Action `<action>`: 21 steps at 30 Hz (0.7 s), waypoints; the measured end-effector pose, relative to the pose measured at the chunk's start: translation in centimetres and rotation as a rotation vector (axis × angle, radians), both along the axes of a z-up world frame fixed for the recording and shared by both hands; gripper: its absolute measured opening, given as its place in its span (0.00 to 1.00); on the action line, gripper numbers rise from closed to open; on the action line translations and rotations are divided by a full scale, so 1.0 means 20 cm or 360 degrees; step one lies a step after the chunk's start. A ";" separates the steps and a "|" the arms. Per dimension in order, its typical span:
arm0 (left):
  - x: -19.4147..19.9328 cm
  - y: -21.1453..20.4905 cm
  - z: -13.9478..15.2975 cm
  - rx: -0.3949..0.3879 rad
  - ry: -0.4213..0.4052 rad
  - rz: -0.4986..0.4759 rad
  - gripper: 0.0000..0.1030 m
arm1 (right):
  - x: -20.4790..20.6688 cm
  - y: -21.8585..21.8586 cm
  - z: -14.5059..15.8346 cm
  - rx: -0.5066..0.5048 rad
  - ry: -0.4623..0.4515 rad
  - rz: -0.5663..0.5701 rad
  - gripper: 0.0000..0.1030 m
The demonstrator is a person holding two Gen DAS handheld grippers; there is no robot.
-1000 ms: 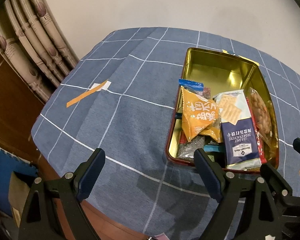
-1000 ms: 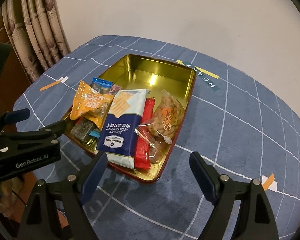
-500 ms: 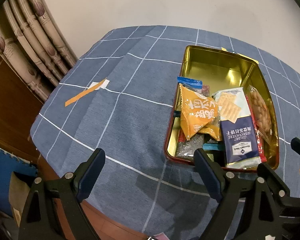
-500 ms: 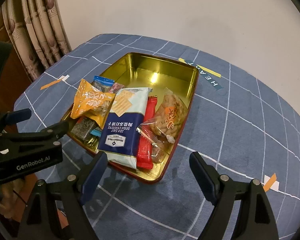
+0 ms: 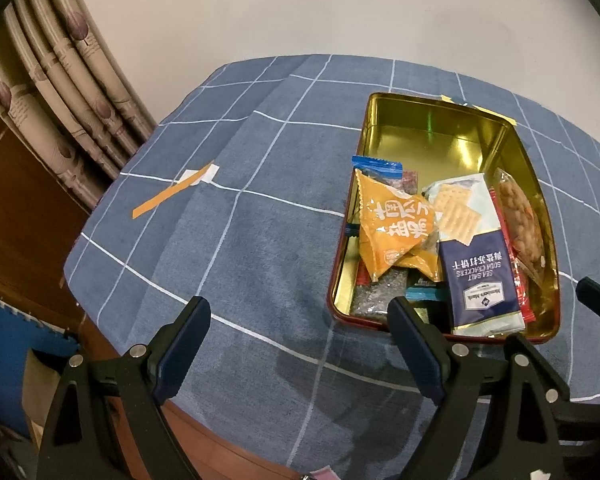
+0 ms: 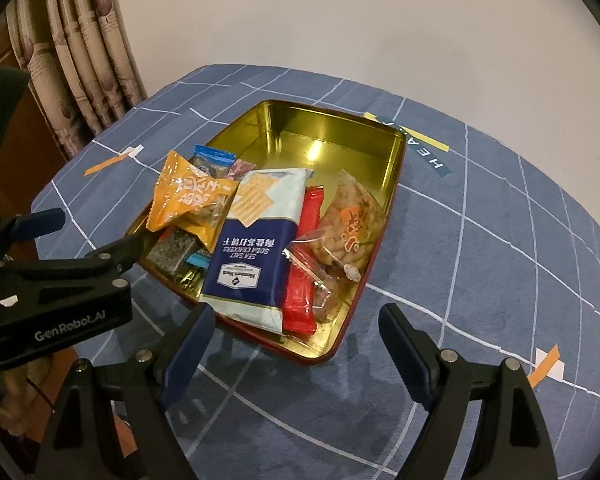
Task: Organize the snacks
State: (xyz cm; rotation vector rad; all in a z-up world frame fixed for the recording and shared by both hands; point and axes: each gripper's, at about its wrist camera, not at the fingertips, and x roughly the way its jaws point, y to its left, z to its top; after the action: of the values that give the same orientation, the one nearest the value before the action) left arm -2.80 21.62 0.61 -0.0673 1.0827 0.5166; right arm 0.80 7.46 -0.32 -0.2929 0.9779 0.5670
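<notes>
Nothing has shifted; left gripper [image 5: 298,344] and right gripper [image 6: 296,344] spread, empty, tin [image 6: 396,168] at 12 o'clock.

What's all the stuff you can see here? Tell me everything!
tin: 1, gold inside, red rim, on the table
orange bag: 1, orange, left end of the tin's pile
cracker pack: 1, navy and pale blue, middle of tin
red bar: 1, red, right of cracker pack
nut bag: 1, clear, right side of tin
tablecloth: 1, blue with white lines
curtain: 1, beige, back left
left gripper: 1, black, open, empty
right gripper: 1, black, open, empty
</notes>
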 end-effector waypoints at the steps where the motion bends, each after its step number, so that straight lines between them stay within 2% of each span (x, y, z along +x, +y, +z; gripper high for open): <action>1: 0.00 0.00 0.00 0.0001 0.0001 0.0000 0.85 | 0.00 0.00 0.00 -0.0001 0.0001 -0.0001 0.84; 21: 0.00 0.00 0.00 -0.0010 -0.0002 -0.0032 0.85 | -0.01 0.00 -0.01 0.0031 0.0018 -0.0021 0.84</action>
State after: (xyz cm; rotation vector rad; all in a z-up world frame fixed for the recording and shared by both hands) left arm -2.77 21.57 0.63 -0.0623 1.0826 0.4953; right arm 0.65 7.37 -0.42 -0.2658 0.9843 0.5665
